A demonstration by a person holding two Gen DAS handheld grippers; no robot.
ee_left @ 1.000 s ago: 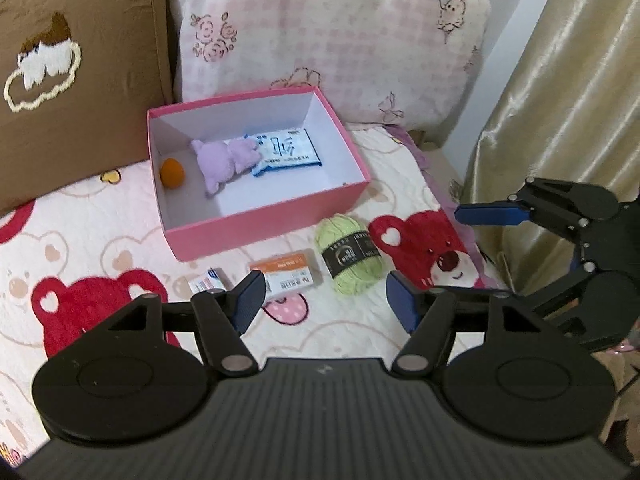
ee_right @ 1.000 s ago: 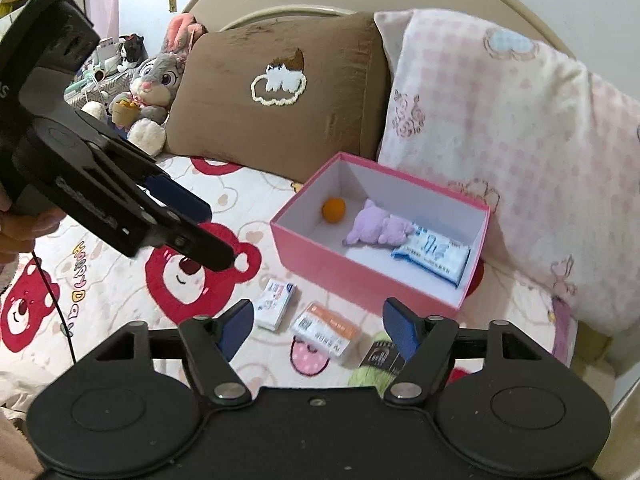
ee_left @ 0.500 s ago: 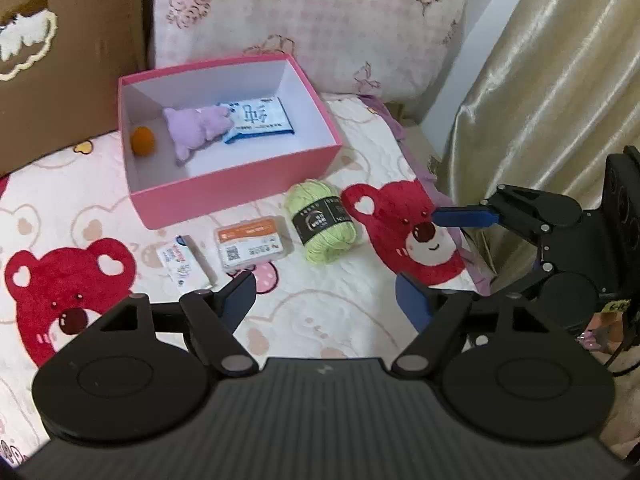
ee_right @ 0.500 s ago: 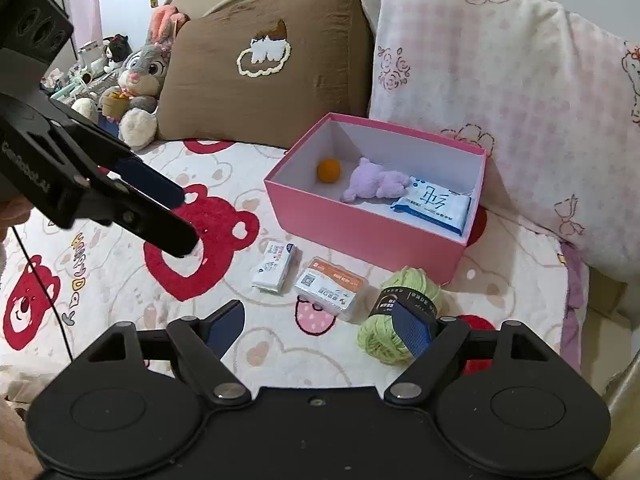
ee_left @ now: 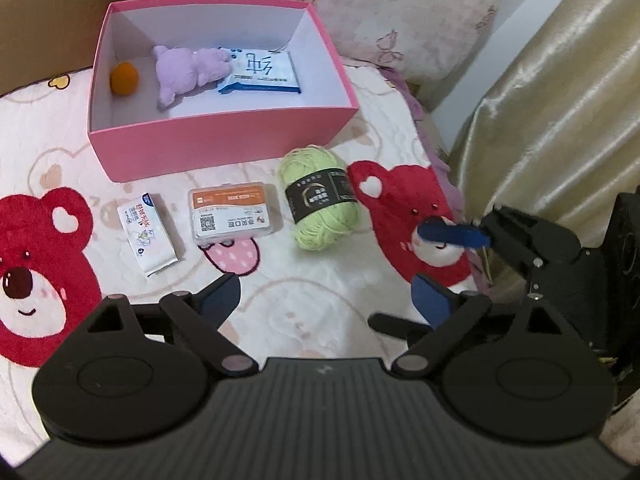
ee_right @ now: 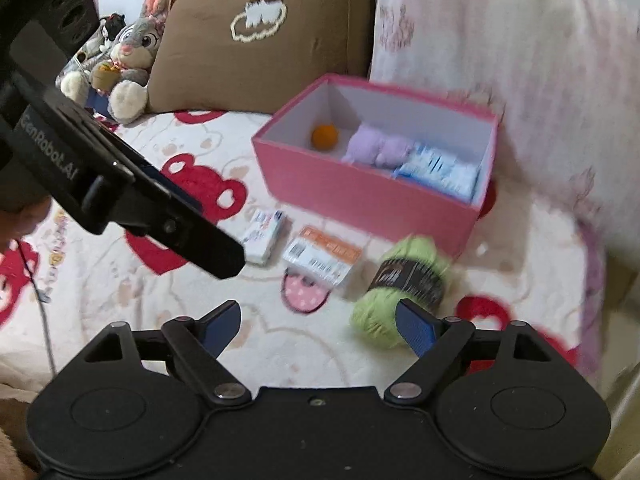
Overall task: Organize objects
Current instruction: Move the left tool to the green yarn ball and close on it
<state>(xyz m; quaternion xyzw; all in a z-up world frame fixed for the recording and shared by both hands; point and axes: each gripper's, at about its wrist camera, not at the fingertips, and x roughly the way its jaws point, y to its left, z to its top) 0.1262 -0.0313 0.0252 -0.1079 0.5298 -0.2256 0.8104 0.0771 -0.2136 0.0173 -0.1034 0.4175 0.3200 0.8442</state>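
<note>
Left tool and right tool: jaws wide, just been opening, nothing between them. Open pink cardboard box on the bed holds orange ball, purple plush, blue-white packet. In front (outside it): green yarn ball, clear plastic case, small white sachet.

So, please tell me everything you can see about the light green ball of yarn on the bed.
The light green ball of yarn is a soft, oval skein of wound thread with a black paper label band wrapped around its middle. It lies on its side on the white quilt with red bear prints, just in front of the pink cardboard box, right of the clear plastic case with an orange label. Nothing grips it; whether it touches the box is unclear.
</note>
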